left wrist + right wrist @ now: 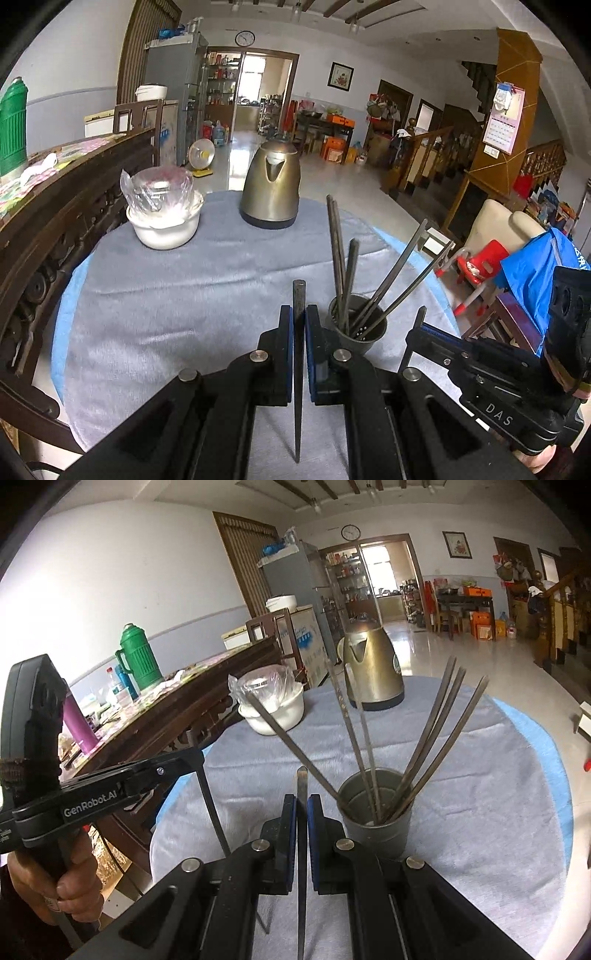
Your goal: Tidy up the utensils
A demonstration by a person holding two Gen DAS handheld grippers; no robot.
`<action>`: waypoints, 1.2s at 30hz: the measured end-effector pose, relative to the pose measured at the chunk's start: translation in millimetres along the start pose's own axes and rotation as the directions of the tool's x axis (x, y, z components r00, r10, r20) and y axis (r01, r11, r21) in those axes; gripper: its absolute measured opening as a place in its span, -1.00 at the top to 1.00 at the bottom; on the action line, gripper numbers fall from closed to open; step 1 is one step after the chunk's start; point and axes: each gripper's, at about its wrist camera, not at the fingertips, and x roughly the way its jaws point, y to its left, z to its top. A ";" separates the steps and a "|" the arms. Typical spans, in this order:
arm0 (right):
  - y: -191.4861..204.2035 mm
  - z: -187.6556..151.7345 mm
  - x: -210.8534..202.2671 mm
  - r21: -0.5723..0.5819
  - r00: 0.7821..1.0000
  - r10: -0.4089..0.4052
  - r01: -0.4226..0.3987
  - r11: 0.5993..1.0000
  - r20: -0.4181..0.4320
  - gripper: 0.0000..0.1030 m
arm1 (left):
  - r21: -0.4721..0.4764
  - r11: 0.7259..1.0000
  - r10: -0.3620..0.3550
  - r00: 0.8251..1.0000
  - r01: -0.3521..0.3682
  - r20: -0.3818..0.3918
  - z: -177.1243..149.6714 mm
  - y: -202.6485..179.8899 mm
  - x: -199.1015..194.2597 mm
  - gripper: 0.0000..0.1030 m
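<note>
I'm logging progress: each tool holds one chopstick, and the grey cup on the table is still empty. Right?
Not quite: the grey cup already holds several chopsticks, as the right wrist view shows. The left tool and right tool do each hold one chopstick.

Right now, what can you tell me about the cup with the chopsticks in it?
The cup is a small round holder, dull grey and metal-looking. It stands upright on the grey cloth near the table's front. Its top is open, and inside it lean several long, thin, dark chopsticks, fanning out in different directions over the rim. Neither gripper touches it; it sits just right of each closed gripper.
</note>
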 end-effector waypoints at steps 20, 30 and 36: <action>-16.4 14.9 -30.8 -0.012 0.998 -0.004 0.005 1.000 0.059 0.87 | 0.021 1.000 -0.010 0.999 0.009 0.031 12.5 -30.7 -9.8 0.87; -31.6 37.3 -53.4 -0.022 0.993 -0.027 0.030 0.999 0.112 0.87 | 0.022 0.998 -0.056 0.998 0.055 0.024 23.4 -41.6 -16.1 0.87; -31.0 55.1 -61.6 -0.054 0.989 -0.032 0.040 0.998 0.146 0.87 | 0.018 0.997 -0.072 0.997 0.071 0.037 36.4 -46.6 -21.8 0.87</action>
